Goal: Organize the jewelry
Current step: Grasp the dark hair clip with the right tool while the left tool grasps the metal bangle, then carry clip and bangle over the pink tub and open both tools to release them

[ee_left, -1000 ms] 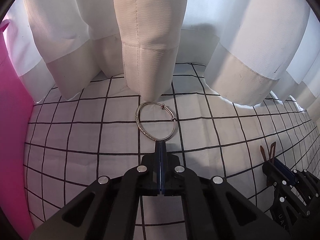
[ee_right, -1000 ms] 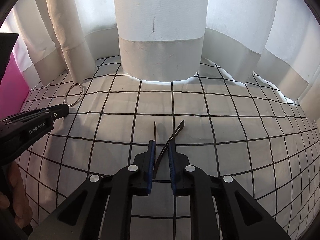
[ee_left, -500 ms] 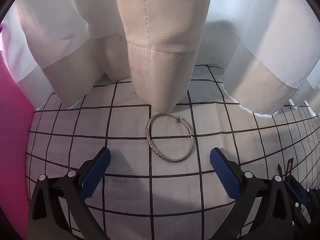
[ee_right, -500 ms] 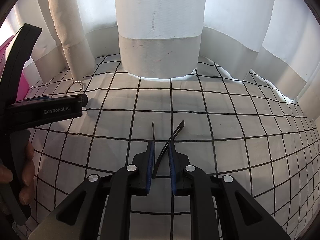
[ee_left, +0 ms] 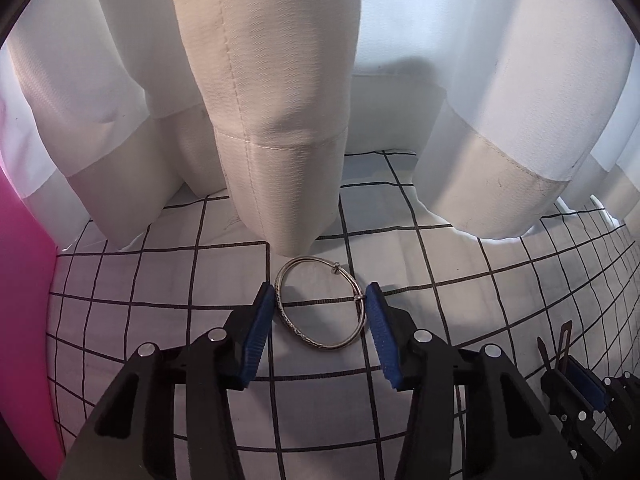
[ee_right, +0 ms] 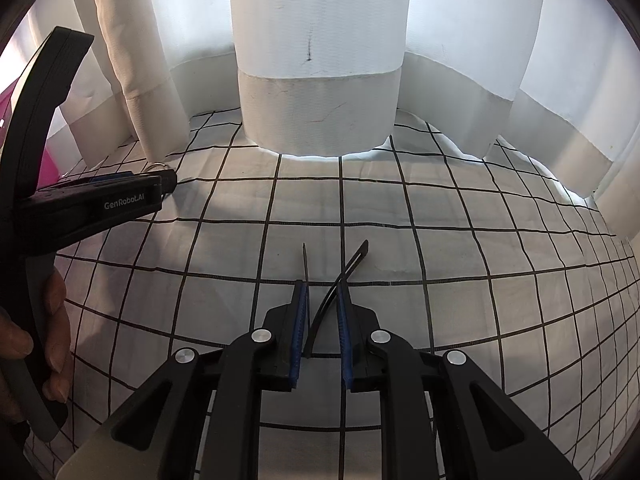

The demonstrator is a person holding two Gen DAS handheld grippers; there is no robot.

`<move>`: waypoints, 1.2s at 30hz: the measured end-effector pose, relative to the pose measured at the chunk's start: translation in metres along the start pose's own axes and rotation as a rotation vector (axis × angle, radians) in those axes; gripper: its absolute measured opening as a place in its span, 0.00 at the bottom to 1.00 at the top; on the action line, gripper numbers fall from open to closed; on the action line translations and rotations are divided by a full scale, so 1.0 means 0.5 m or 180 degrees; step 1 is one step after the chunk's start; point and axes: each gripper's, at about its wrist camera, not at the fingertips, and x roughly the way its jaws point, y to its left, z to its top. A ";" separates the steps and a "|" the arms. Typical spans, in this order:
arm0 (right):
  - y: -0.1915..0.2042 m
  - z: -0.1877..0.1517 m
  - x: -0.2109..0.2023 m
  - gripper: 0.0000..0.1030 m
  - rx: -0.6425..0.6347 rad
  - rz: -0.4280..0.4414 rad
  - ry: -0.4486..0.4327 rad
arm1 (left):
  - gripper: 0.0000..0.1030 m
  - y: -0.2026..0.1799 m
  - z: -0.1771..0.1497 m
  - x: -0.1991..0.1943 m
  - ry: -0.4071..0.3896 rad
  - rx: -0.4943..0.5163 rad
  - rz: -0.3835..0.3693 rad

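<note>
- Left gripper (ee_left: 320,304) closing – blue pads either side of thin round silver bangle (ee_left: 320,306), flat on white black-gridded cloth (ee_left: 460,300), near cream curtain hem (ee_left: 280,184).
- Right gripper (ee_right: 322,312), at right, clamped on open dark hair clip (ee_right: 332,300).

A thin silver bangle (ee_left: 320,306) with an engraved band lies flat on the checked white cloth (ee_left: 160,320), just in front of a curtain fold. A dark hair clip (ee_right: 332,300), its prongs spread, stands tilted above the cloth further right.
</note>
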 end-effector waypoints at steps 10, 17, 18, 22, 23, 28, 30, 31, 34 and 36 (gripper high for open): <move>0.000 -0.004 -0.004 0.13 0.0020 0.0019 -0.0022 | 0.44 0.022 -0.042 -0.031 -0.0026 -0.0053 -0.0030; -0.008 -0.013 -0.026 0.13 0.0088 0.0088 -0.0092 | 0.44 0.034 -0.073 -0.097 -0.0122 -0.0138 -0.0008; -0.011 -0.014 -0.031 0.13 0.0109 0.0104 -0.0099 | 0.44 0.037 -0.077 -0.109 -0.0138 -0.0143 -0.0007; -0.032 -0.017 -0.056 0.13 0.0206 0.0166 -0.0141 | 0.44 0.024 -0.081 -0.150 -0.0177 -0.0174 -0.0017; -0.037 -0.019 -0.066 0.13 0.0236 0.0179 -0.0161 | 0.44 0.020 -0.081 -0.162 -0.0188 -0.0185 -0.0025; -0.044 -0.006 -0.118 0.13 0.0251 0.0226 -0.0268 | 0.44 0.023 -0.080 -0.227 -0.0280 -0.0206 -0.0059; -0.038 0.006 -0.143 0.13 0.0214 0.0239 -0.0335 | 0.44 0.021 -0.076 -0.256 -0.0347 -0.0213 -0.0058; -0.035 0.011 -0.157 0.13 0.0190 0.0250 -0.0369 | 0.44 0.017 -0.072 -0.266 -0.0378 -0.0232 -0.0079; -0.013 0.032 -0.203 0.13 0.0097 0.0290 -0.0489 | 0.44 0.039 -0.060 -0.320 -0.0499 -0.0311 -0.0120; 0.008 0.050 -0.231 0.13 0.0040 0.0339 -0.0574 | 0.44 0.052 -0.049 -0.351 -0.0591 -0.0366 -0.0124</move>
